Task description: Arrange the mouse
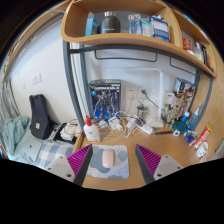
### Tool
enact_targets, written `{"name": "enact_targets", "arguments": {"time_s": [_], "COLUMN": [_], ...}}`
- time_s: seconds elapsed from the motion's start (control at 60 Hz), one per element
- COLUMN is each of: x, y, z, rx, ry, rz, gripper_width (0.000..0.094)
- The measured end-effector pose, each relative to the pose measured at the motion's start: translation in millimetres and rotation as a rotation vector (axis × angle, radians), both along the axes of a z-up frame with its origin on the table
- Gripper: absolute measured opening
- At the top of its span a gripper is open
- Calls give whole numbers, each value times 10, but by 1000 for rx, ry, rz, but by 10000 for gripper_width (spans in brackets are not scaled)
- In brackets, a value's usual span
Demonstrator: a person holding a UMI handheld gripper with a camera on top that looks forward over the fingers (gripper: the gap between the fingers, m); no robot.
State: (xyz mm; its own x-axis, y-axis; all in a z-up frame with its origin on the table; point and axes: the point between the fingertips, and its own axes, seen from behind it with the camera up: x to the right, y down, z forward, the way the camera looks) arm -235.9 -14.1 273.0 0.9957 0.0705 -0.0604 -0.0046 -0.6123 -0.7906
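Note:
A pale pink mouse [108, 158] lies on a light patterned mouse pad [118, 163] on the wooden desk [170, 150]. My gripper [112, 160] is open. Its two fingers with magenta pads [80, 157] stand wide apart at either side of the mouse pad. The mouse rests on the pad between them, with a clear gap at each side.
Beyond the pad stand a white bottle with a red cap [91, 128], tangled cables [125, 124] and a poster [105, 98] against the wall. Bottles and clutter [190, 127] crowd the desk's right end. A shelf [125, 30] hangs overhead. A black chair [40, 115] is left.

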Motion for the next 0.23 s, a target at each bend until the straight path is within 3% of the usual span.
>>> {"name": "enact_targets", "arguments": {"time_s": [0.233], "x": [-27], "y": [-45], "z": [27], "rx": [20], "ry": [1], "rz": [15], "gripper_width": [857]}}
